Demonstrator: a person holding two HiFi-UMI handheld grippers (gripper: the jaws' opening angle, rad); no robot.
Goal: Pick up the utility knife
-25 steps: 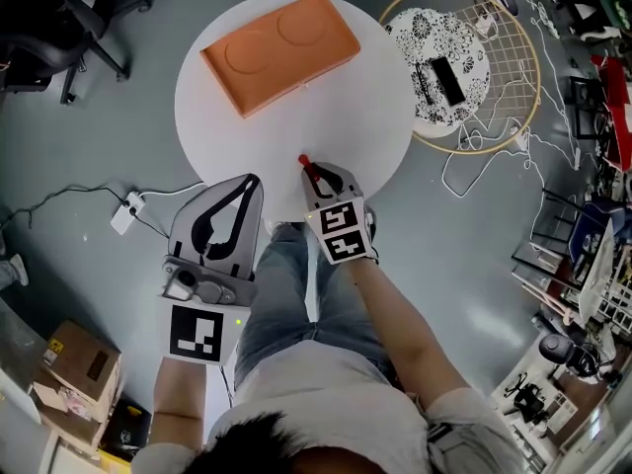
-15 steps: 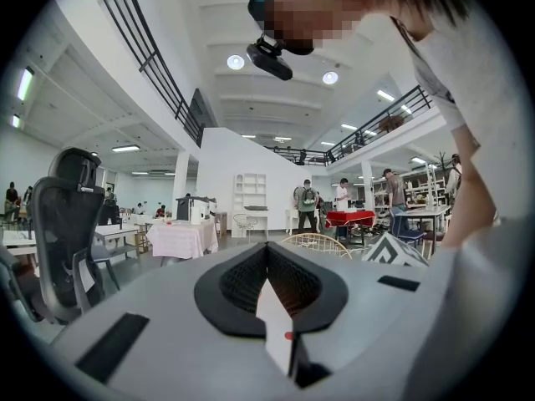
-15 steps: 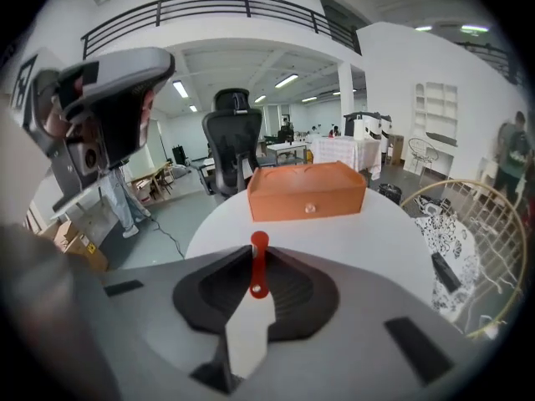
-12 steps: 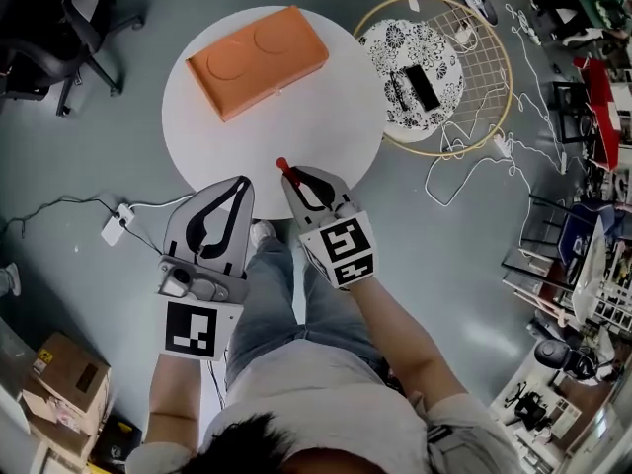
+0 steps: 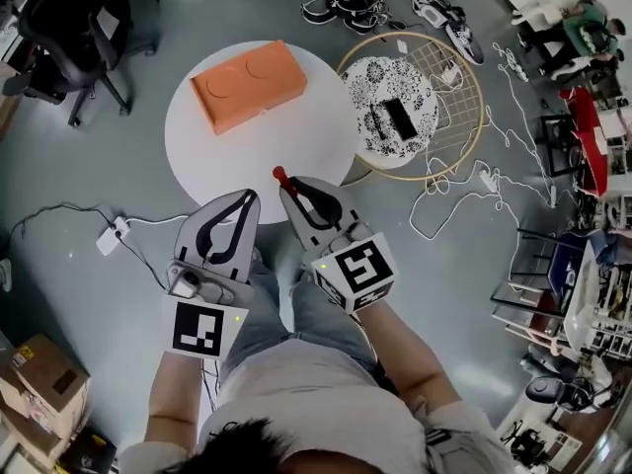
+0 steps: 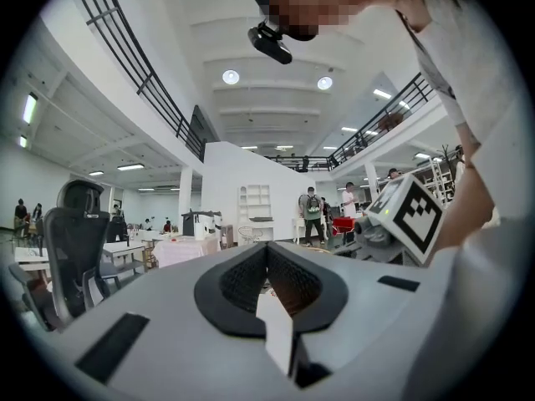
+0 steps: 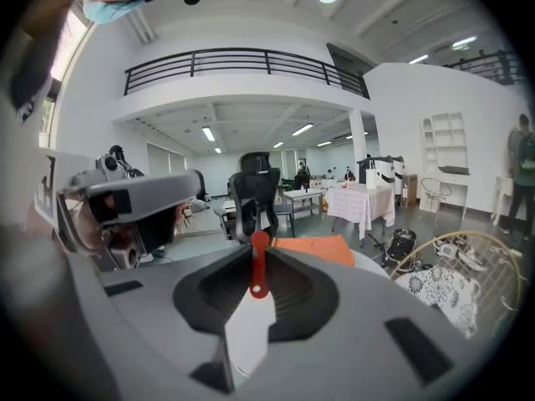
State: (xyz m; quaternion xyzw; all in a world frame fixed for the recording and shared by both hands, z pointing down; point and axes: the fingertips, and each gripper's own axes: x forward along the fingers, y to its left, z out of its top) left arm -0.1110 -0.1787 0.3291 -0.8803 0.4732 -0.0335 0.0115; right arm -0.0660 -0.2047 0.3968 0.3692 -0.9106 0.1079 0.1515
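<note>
The utility knife (image 5: 279,176) is slim and red; only its end sticks out past the jaws. My right gripper (image 5: 287,188) is shut on it, held up in the air near the front rim of the round white table (image 5: 227,161). In the right gripper view the red knife (image 7: 257,267) stands upright between the closed jaws of the right gripper (image 7: 254,256). My left gripper (image 5: 249,198) hangs beside it on the left, shut with nothing in it. In the left gripper view the left gripper (image 6: 267,251) points out at the room, its jaws closed and bare.
An orange box (image 5: 248,84) lies at the back of the table. To the right stands a round wire basket (image 5: 464,126) with a patterned cloth and a black device (image 5: 399,118). An office chair (image 5: 74,28) stands far left; a power strip (image 5: 109,236) and cables lie on the floor.
Both grippers have drawn back from the table toward the person's body. The right one keeps the red knife and now sits at the table's front rim rather than over it.
</note>
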